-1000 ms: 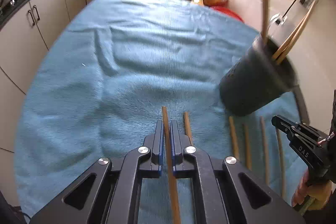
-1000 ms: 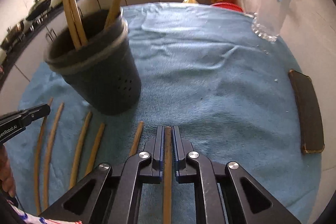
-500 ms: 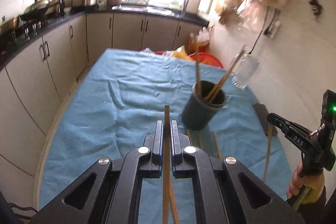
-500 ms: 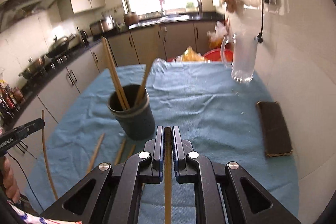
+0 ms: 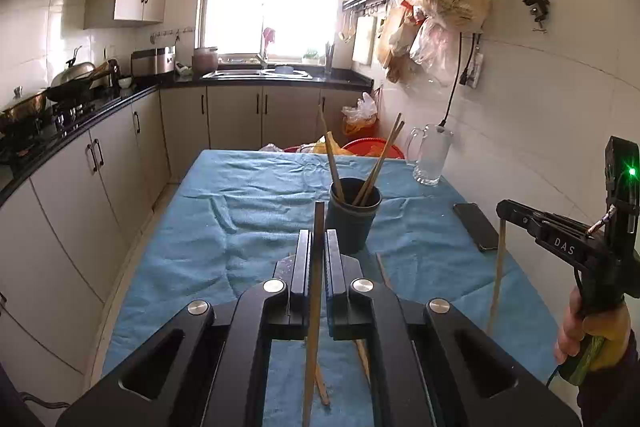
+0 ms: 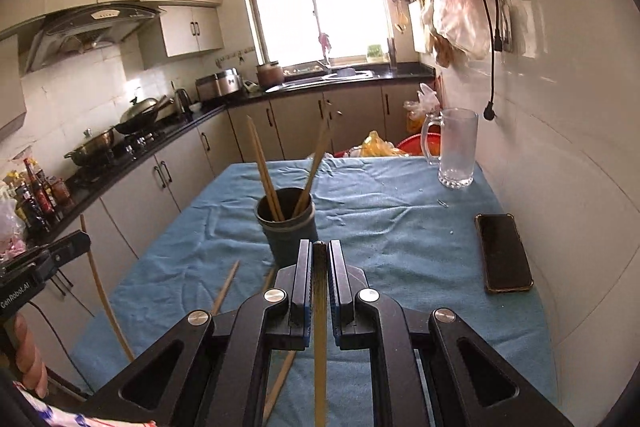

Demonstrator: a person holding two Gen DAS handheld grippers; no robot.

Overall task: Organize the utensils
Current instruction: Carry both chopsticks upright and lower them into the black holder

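My left gripper (image 5: 318, 239) is shut on a wooden chopstick (image 5: 319, 217), which hangs steeply from the jaws above the blue cloth (image 5: 256, 227). My right gripper (image 6: 320, 251) is likewise shut on a chopstick (image 6: 320, 327). Ahead of both stands the dark utensil holder (image 5: 352, 223) (image 6: 286, 231) with several chopsticks upright in it. Each gripper shows in the other's view: the right gripper (image 5: 504, 209) at the right edge, the left gripper (image 6: 80, 239) at the left edge, both well above the table. Loose chopsticks (image 6: 226, 287) lie on the cloth near the holder.
A glass mug (image 6: 456, 147) stands at the far right of the table and a black phone (image 6: 502, 253) lies near the right edge by the tiled wall. Kitchen cabinets (image 5: 80, 187) run along the left. A person's hand (image 5: 588, 331) holds the right gripper.
Both grippers have risen and pulled back from the table, each lifting its chopstick off the cloth. The holder now sits farther away and lower in both views.
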